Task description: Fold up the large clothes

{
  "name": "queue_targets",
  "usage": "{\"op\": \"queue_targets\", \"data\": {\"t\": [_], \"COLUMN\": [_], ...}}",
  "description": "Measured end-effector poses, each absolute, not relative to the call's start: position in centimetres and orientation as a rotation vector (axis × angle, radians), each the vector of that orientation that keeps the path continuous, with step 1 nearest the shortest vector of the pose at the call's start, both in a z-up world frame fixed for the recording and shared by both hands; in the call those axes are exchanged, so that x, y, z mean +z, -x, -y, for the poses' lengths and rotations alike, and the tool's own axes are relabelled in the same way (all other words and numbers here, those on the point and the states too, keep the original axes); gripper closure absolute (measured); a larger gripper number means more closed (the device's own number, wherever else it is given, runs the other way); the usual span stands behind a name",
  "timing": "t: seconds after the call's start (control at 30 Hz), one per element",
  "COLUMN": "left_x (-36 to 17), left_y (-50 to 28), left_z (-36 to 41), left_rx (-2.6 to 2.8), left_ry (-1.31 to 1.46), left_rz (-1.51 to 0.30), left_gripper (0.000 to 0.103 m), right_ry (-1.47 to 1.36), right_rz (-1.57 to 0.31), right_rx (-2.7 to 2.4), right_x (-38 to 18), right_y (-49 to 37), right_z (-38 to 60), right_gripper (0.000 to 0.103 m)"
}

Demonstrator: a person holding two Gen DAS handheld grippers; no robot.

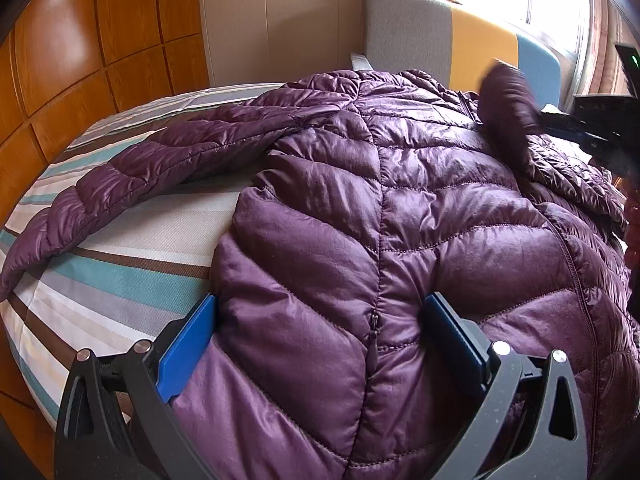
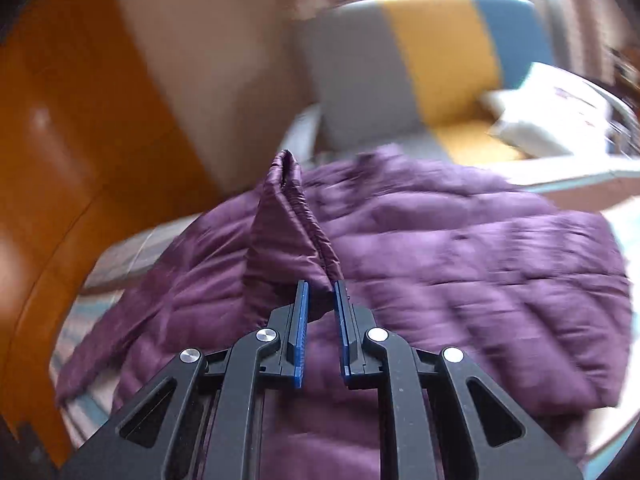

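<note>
Jaws of the right gripper (image 2: pixel 320 286) pinch a sleeve cuff (image 2: pixel 294 216); the left gripper (image 1: pixel 320 312) stands spread over the jacket hem.
Purple down jacket (image 1: pixel 380 200) lies flat on the striped bed (image 1: pixel 120 280); I would carry the cuff across the body, keep the left jaws pressing the hem so slippery fabric doesn't drag.

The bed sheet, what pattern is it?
Stripes on the sheet: teal, white, grey and brown. The left wrist view shows it best.

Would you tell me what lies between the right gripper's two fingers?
In the right wrist view, a pinched fold of the purple jacket sits between the right gripper fingers.
</note>
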State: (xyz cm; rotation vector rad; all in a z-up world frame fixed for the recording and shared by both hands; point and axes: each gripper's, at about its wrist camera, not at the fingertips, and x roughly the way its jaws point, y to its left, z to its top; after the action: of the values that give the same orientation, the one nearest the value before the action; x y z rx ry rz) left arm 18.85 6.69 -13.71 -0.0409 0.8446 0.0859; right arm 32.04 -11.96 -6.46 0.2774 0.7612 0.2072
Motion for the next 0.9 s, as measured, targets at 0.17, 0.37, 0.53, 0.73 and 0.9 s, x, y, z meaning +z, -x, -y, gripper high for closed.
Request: {"op": "queue_targets", "data": {"t": [0.17,0.37,0.53,0.73,0.9], "left_x": [-13.6,-11.1,-8.1,-8.7,-11.3], "left_y": [-18.9,-20.8,-24.7,-32.3,-36.6], "left_z": [-6.7,-6.0,-4.2,-0.8,0.7], "left_rx": [0.088,0.075,-0.102,-0.114,-0.133], "left_ry": [0.037,0.064,0.124,0.116,0.165], "left_rz": [-0.85,-0.858,-0.727,-0.796,-0.926], "left_gripper": [0.002,0.002,0.002,0.003,0.071], "right_ry": [-0.267,-0.224,-0.248,-0.347,-0.361], "right_rz": [-0.933,-0.736,-0.675,-0.69,-0.716], "right_rx": [0.412,0.234,-0.07,-0.274,-0.274], "right_x": [-8.8,-6.5,-5.7,-7.1,-7.8], "right_y": [-31.6,-26.7,-24.2,-23.2,-23.0], "right_z": [7.8,12.5,19.5,26.7,28.0], "right_gripper": [0.077,0.056,0.063,0.063,0.07]}}
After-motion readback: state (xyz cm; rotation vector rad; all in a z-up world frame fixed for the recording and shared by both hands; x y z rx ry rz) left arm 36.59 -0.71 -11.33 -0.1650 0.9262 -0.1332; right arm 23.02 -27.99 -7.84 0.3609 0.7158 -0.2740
